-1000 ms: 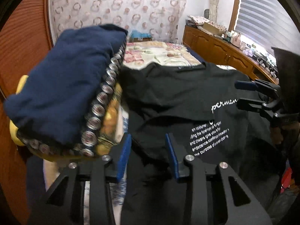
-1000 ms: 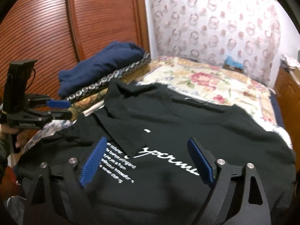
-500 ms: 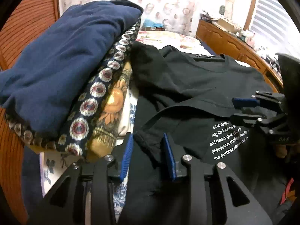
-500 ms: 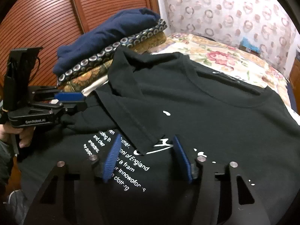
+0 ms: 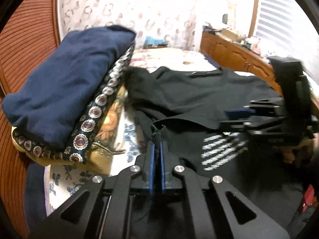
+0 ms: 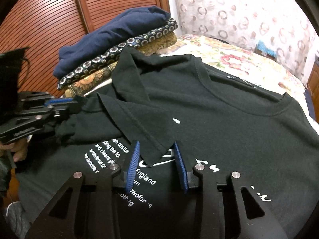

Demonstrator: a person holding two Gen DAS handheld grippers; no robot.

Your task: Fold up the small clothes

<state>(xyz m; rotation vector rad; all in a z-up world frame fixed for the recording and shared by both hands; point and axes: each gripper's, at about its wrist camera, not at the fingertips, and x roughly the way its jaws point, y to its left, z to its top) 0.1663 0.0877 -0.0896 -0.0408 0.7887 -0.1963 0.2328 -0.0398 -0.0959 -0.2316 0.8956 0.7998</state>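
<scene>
A black t-shirt [image 6: 229,119] with white print lies spread on the bed, its left sleeve folded in over the chest. It also shows in the left wrist view [image 5: 189,99]. My left gripper [image 5: 157,145] is shut on a bunched edge of the shirt's left side; it shows in the right wrist view [image 6: 57,107] at the left. My right gripper [image 6: 156,151] is open, its blue pads on either side of the folded sleeve's corner [image 6: 153,155]. It shows in the left wrist view [image 5: 237,117] at the right.
A stack of folded clothes, navy on top [image 5: 65,83], lies against the wooden wardrobe doors [image 6: 59,16] left of the shirt. The floral bedspread [image 6: 229,53] extends beyond the collar. A wooden dresser [image 5: 229,53] with small items stands at the right.
My left gripper has closed on the shirt's side edge. My right gripper has narrowed and moved forward until its pads flank the sleeve corner.
</scene>
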